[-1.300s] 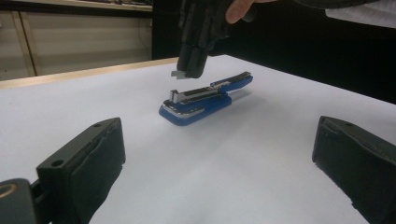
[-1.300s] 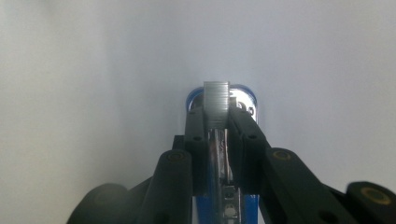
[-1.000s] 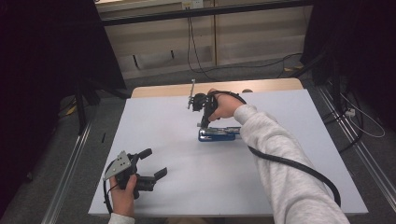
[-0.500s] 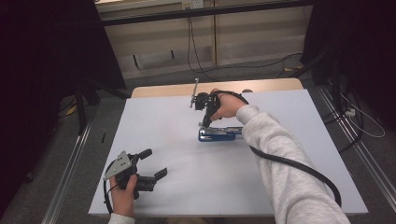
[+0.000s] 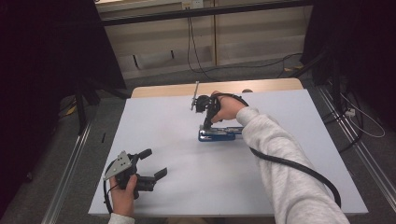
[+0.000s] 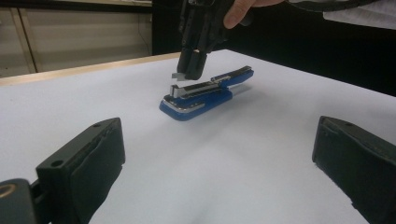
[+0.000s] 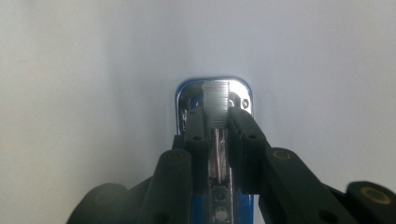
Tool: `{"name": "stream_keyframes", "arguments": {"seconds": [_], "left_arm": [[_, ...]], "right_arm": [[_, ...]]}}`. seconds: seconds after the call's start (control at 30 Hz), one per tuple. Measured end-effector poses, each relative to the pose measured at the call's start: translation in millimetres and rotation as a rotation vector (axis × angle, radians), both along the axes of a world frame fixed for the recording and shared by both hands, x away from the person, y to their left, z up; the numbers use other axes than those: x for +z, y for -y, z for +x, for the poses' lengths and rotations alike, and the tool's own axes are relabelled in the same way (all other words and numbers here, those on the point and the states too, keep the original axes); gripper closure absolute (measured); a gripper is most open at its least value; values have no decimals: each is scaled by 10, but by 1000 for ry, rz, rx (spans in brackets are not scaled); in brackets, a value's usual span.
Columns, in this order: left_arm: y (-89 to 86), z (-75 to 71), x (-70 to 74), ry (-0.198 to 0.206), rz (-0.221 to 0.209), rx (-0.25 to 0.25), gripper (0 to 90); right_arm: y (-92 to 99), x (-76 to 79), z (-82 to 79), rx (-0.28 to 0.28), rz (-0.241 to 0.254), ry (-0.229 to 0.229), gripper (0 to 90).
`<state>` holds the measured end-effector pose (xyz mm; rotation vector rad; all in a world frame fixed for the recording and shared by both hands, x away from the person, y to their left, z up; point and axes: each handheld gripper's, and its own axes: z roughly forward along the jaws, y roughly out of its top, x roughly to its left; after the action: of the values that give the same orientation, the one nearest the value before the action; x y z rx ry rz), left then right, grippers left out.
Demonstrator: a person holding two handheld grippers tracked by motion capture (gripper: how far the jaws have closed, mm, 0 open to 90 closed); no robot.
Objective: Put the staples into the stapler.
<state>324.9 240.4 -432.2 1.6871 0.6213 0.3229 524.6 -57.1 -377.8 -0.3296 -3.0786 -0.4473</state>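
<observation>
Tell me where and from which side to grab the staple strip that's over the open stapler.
Grip the staple strip across its two long flat sides, from above, as the right gripper holds it. It is a narrow bar lying along the blue stapler channel, so jaws straddling its width likely keep it aligned for lowering in.

The right gripper (image 5: 206, 125) points steeply down, its tips just above the front end of the stapler (image 5: 217, 135), with the jaws drawn close together and pinching a small strip of staples (image 7: 217, 108). The right hand (image 5: 226, 107) grips it from above, the grey-sleeved forearm reaching in past the stapler's right side. The left gripper (image 5: 156, 164) lies low and level, well apart from the stapler on its near left, jaws spread wide and aimed toward it; the left hand (image 5: 123, 195) holds it from behind.
</observation>
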Motion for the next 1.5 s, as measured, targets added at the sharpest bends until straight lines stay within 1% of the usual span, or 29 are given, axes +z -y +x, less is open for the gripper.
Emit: {"name": "stream_keyframes", "arguments": {"seconds": [0.07,0.1,0.17,0.3,0.37,0.43,0.5,0.57,0.67,0.73,0.77,0.9,0.97,1.23,1.5], "left_arm": [[-1,-3,0,-3,2,-1,25],[-1,-2,0,-3,2,-1,25],[-2,-1,1,2,0,3,25],[-3,0,2,2,1,4,25],[-2,0,2,3,0,3,25],[-2,0,2,3,0,3,25],[-3,1,3,8,0,6,25],[-3,0,2,4,0,4,25],[-4,0,2,4,2,4,25],[-4,-1,2,3,2,3,25],[-4,1,3,9,2,5,25],[-2,-2,0,-1,3,0,25],[-2,-1,2,5,1,3,25],[-1,0,2,6,8,-4,25],[0,-1,0,2,8,3,26]], "right_arm": [[6,-2,4,0,0,2,786],[16,-10,11,-1,8,-2,786],[19,-25,10,-2,0,-3,786],[22,-43,16,0,0,-2,786],[20,-56,17,3,6,-10,786],[13,-77,16,4,-2,-9,786],[13,-80,18,3,2,-9,786],[11,-89,19,4,1,-11,786],[10,-95,16,1,-6,-15,786],[13,-98,23,2,-2,-12,786],[13,-98,23,2,-2,-12,786],[9,-105,21,6,-4,-16,786],[8,-103,22,4,-4,-17,786],[4,-113,23,4,-10,-15,786],[-4,-123,24,11,-13,-10,785]]}}
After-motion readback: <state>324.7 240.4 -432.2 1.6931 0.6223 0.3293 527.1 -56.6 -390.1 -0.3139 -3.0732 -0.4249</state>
